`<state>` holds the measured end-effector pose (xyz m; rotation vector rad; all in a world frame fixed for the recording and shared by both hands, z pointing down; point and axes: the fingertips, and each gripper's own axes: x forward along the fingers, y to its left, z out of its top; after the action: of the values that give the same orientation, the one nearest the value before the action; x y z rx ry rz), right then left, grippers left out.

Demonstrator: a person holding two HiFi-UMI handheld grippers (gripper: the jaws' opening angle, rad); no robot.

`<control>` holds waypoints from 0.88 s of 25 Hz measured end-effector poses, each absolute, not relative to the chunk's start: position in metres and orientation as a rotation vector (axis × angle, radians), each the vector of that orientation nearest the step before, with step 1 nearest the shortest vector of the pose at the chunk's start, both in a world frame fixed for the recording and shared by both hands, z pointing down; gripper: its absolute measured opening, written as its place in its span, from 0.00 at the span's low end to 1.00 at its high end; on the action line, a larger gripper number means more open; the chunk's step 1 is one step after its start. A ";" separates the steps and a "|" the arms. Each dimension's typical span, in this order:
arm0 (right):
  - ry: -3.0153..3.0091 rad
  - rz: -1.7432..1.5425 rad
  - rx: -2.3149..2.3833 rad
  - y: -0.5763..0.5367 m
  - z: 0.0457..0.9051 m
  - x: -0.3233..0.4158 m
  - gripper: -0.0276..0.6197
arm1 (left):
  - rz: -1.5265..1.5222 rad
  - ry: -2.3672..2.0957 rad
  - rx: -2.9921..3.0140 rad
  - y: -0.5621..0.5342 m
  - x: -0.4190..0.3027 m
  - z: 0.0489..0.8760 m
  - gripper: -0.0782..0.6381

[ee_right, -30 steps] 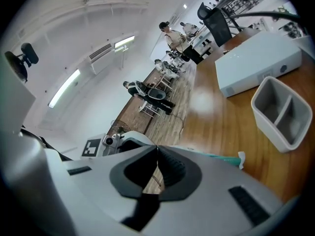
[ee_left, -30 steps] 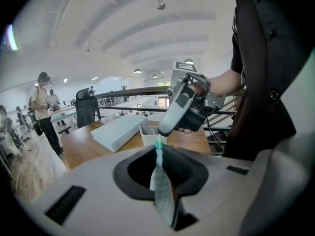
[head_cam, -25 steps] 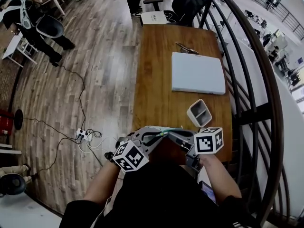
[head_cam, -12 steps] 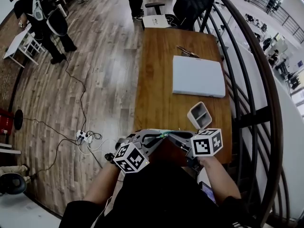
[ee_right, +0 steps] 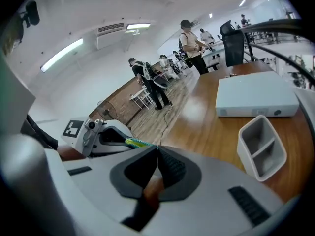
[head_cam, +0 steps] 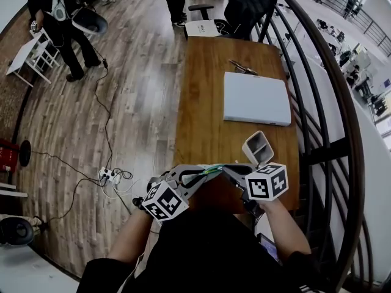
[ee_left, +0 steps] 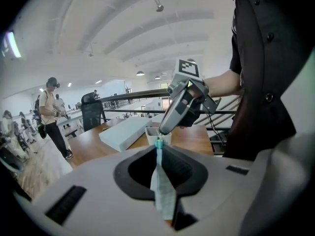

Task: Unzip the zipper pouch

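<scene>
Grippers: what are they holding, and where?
Left gripper pinches the pouch by its pale edge; right gripper is shut on the zipper end, bit unclear.

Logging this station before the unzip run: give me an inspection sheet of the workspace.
Surface: brown wooden table.
Job's things: pale teal fabric zipper pouch, held up between both grippers.
Clutter: flat white box; grey two-compartment holder; small dark items farther back, unclear.
Grippers: left gripper jaws shut on the pouch's edge; right gripper jaws shut on its zipper end.
Cables: white power strip with cords on the wooden floor.
Surroundings: black metal railing; black office chair; person standing.
</scene>
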<state>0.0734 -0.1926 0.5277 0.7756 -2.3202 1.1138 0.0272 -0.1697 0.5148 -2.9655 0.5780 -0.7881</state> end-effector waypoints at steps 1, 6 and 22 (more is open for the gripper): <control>-2.317 1.093 0.782 -0.193 0.528 0.074 0.05 | -0.792 0.581 -2.962 -0.170 0.027 0.515 0.17; -2.291 1.032 0.845 -0.198 0.534 0.086 0.05 | -0.789 0.603 -2.956 -0.176 0.024 0.513 0.16; -2.272 0.933 0.981 -0.209 0.536 0.117 0.05 | -0.744 0.664 -2.969 -0.182 0.018 0.508 0.16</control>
<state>0.1169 -0.2088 0.5355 0.9808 -2.2716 0.9330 0.0182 -0.1820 0.5080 -2.9690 0.6641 -0.7445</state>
